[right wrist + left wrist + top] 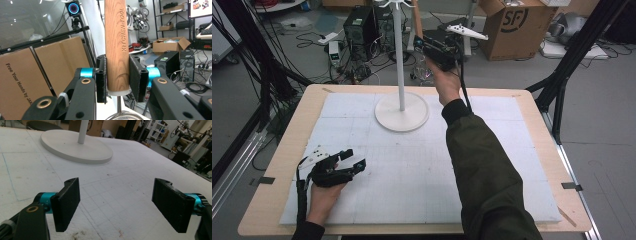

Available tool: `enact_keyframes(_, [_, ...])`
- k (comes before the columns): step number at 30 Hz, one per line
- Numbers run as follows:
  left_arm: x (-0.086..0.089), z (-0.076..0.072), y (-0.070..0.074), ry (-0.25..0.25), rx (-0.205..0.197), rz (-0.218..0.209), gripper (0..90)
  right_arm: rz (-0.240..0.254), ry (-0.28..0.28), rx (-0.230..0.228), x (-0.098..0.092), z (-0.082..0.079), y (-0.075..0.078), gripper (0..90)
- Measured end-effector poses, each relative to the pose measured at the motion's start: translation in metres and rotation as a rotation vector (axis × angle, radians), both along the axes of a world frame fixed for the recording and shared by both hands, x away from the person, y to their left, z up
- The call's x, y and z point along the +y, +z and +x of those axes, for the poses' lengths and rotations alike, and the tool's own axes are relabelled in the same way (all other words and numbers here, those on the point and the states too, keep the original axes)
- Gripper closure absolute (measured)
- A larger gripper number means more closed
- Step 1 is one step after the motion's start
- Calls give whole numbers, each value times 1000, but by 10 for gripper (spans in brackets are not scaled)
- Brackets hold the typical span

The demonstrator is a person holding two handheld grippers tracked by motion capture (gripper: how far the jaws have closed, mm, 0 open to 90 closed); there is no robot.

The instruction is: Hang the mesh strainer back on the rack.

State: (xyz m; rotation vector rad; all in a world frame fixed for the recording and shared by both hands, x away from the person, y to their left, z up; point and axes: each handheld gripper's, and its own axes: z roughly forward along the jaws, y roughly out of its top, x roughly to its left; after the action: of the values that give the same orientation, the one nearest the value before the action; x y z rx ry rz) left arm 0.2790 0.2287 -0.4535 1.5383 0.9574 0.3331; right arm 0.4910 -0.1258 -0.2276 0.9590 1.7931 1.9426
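White foam sheeting covers the worktop [492,170], and a white stand [402,107] rises from its round base at the far middle. Near the stand's top, the right tongs [117,77] pinch a wooden kitchen-tool handle [117,45] held upright. The left tongs [116,203] rest spread wide on the near-left foam.
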Motion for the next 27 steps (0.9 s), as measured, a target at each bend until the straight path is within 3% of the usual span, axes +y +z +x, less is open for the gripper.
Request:
enact_keyframes(6, [0, 0, 0, -2, 1, -1, 231, -9, 2, -2, 0, -2, 0, 704])
enact_keyframes(14, [0, 0, 0, -3, 4, 0, 231, -68, -2, -33, 6, -4, -1, 682])
enact_keyframes(18, [0, 0, 0, -5, 3, -2, 231, -21, 5, -23, 5, -4, -1, 562])
enact_keyframes(23, [0, 0, 0, -4, 6, -7, 231, -34, -9, 12, 2, -4, -3, 401])
enact_keyframes(27, [-1, 0, 0, -6, 3, -1, 231, -33, -19, 16, -4, -12, -6, 387])
